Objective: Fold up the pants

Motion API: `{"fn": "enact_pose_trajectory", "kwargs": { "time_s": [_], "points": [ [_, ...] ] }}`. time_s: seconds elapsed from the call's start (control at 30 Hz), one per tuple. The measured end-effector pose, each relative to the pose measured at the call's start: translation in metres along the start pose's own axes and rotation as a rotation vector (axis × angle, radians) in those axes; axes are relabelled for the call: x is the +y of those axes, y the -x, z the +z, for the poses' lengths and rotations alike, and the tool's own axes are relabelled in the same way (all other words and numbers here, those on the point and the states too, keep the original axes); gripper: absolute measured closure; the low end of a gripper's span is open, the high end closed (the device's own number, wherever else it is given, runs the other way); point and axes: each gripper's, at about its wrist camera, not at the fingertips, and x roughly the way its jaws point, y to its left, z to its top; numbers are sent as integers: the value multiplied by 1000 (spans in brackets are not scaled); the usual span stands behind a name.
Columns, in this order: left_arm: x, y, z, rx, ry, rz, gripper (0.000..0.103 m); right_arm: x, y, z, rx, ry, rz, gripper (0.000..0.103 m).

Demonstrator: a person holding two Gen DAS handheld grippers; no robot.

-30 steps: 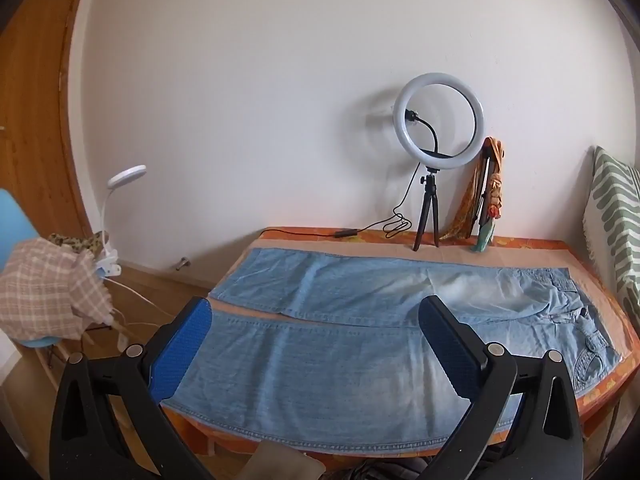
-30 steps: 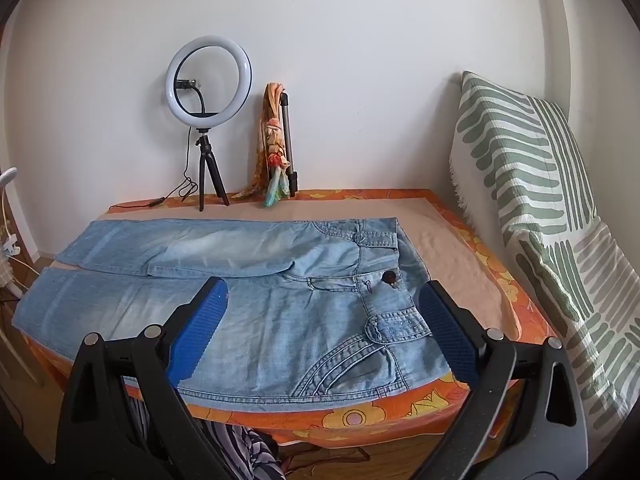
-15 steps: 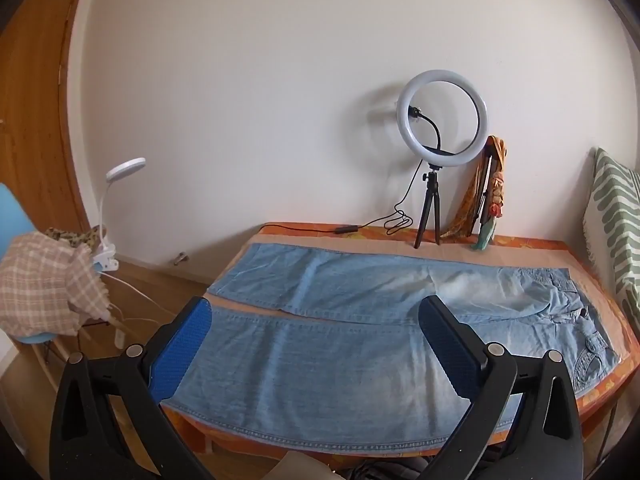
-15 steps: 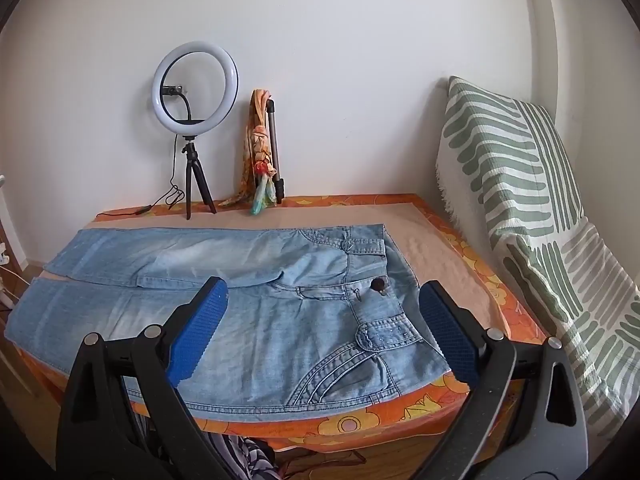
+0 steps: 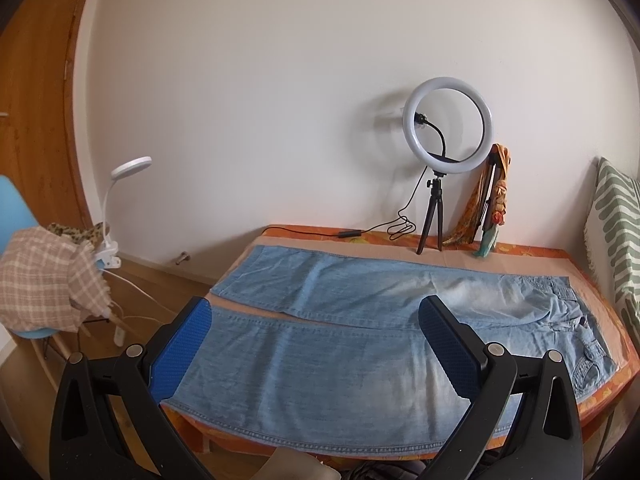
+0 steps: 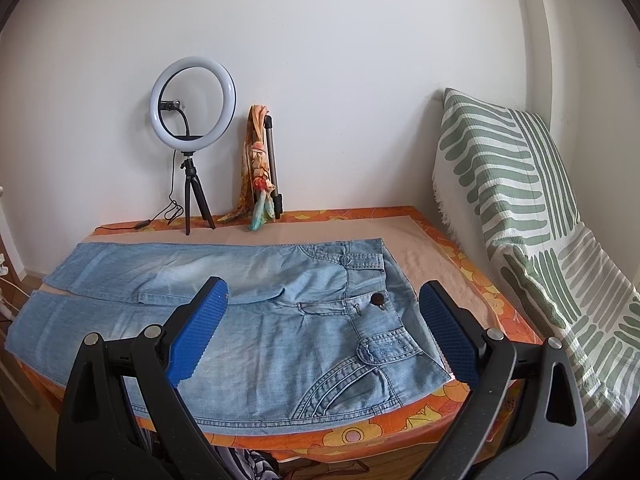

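Light blue denim pants [image 5: 344, 344] lie flat and spread out on the table, legs to the left, waist to the right. In the right wrist view the pants [image 6: 280, 320] show their waistband, dark button and pocket at the right end. My left gripper [image 5: 316, 340] hovers open above the near leg, nothing between its blue pads. My right gripper [image 6: 324, 324] hangs open over the hip and waist area, holding nothing. Both stay off the cloth.
An orange flowered cloth covers the table [image 6: 472, 276]. A ring light on a tripod [image 5: 444, 148] and a scarf-wrapped stick [image 6: 260, 176] stand at the back wall. A green striped cushion [image 6: 520, 208] leans at the right. A blue chair with checked cloth [image 5: 44, 280] and a clip lamp [image 5: 120, 200] stand left.
Both grippers have shifted slightly, the right one swinging right so the ring light drifts left in its view, then settling. The pants have not moved. Both jaws stay open.
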Motion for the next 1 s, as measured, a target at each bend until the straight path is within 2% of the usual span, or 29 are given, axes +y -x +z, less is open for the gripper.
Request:
{"fn": "enact_pose_trajectory", "kwargs": {
  "time_s": [1.0],
  "points": [
    [5, -6, -6, 14, 17, 11, 0, 9, 0, 14, -45, -8, 19, 5]
  ]
}}
